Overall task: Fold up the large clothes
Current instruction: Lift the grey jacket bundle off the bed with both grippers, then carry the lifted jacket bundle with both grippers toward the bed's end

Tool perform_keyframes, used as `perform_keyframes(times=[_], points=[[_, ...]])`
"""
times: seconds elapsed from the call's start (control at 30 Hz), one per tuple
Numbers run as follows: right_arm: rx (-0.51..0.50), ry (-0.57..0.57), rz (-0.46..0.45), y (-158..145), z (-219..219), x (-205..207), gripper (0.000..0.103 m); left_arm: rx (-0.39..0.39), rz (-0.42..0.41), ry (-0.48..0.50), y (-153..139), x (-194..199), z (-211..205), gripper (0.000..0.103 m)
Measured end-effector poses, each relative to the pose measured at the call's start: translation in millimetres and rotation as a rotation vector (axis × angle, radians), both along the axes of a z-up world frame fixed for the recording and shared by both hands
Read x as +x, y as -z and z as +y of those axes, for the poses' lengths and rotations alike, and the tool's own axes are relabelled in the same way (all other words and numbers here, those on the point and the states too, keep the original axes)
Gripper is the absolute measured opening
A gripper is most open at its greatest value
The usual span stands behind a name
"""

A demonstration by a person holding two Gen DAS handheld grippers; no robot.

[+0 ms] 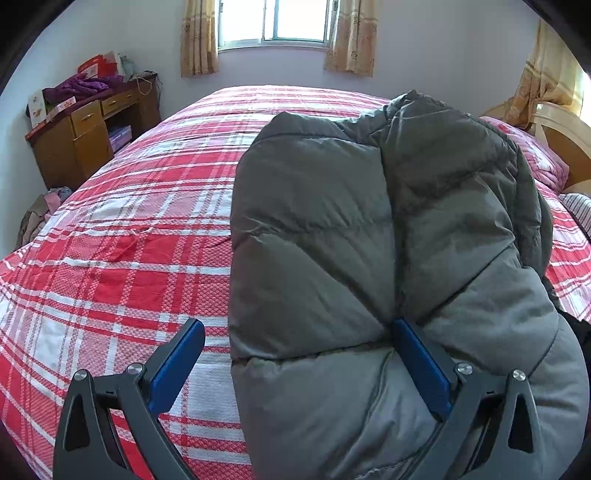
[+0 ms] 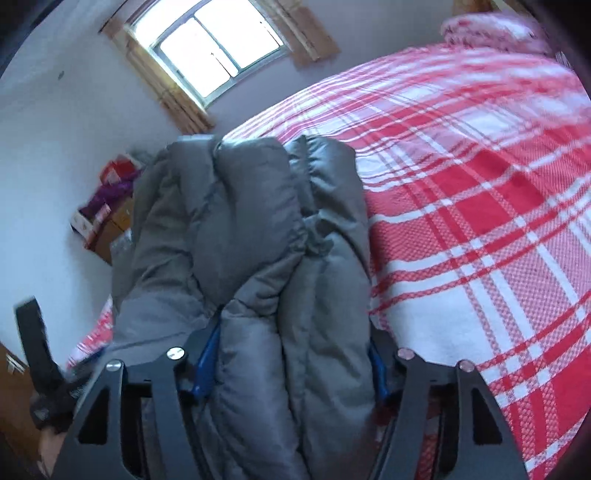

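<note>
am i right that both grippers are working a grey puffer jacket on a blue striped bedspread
Not quite. The bedspread is red and white plaid, not blue striped, as the left wrist view shows plainly. The rest holds: the grey puffer jacket sits between the fingers of the left gripper and the right gripper.

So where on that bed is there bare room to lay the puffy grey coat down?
Free: the checked bedspread left of the grey coat, toward the wooden desk and window. Crowded: the right side, with the coat's bulk and the pink quilt by the headboard.
</note>
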State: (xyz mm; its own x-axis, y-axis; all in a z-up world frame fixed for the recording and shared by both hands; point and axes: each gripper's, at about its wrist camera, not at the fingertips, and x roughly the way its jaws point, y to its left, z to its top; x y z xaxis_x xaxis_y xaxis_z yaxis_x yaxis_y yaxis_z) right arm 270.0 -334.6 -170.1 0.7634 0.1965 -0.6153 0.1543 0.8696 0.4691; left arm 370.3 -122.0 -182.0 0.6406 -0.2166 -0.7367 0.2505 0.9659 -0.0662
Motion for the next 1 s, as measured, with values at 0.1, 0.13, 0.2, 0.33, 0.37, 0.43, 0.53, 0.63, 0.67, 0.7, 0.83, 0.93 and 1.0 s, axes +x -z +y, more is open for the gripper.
perform_keyframes(times=[0.1,0.13,0.2,0.33,0.37,0.43,0.53,0.63,0.67,0.7,0.83,0.93,1.0], points=[[-0.015,-0.042,-0.007,-1,5,0,0.057,-0.013,-0.005,0.042,0,-4,-3,0.101],[-0.015,-0.045,-0.003,-1,4,0,0.057,-0.021,0.0,0.046,1,-3,-4,0.101],[-0.014,-0.048,0.015,1,5,5,0.061,-0.056,0.022,0.067,3,-1,-5,0.096],[-0.021,-0.069,0.034,-1,9,13,0.045,-0.075,-0.003,0.151,-1,-11,-14,0.067],[-0.012,-0.098,0.02,-2,12,11,0.036,-0.052,-0.02,0.167,-3,-16,-18,0.056],[0.013,-0.128,0.007,-2,19,9,0.022,0.008,-0.062,0.182,-12,-30,-26,0.031],[0.023,-0.144,-0.013,-7,26,3,0.02,0.077,-0.141,0.205,-32,-54,-34,0.021],[0.087,-0.14,-0.057,-10,24,-13,0.019,0.071,-0.193,0.221,-51,-78,-28,0.017],[0.099,-0.139,-0.076,-14,24,-21,0.019,0.062,-0.207,0.221,-58,-84,-25,0.017],[0.101,-0.138,-0.087,-16,25,-27,0.019,0.052,-0.216,0.222,-63,-89,-21,0.016],[0.121,-0.139,-0.155,-38,31,-53,0.019,0.046,-0.297,0.231,-96,-117,-12,0.015],[0.128,-0.153,-0.204,-56,37,-70,0.019,0.029,-0.326,0.224,-115,-130,4,0.015],[0.125,-0.171,-0.233,-69,44,-79,0.019,0.022,-0.332,0.212,-120,-132,15,0.015]])
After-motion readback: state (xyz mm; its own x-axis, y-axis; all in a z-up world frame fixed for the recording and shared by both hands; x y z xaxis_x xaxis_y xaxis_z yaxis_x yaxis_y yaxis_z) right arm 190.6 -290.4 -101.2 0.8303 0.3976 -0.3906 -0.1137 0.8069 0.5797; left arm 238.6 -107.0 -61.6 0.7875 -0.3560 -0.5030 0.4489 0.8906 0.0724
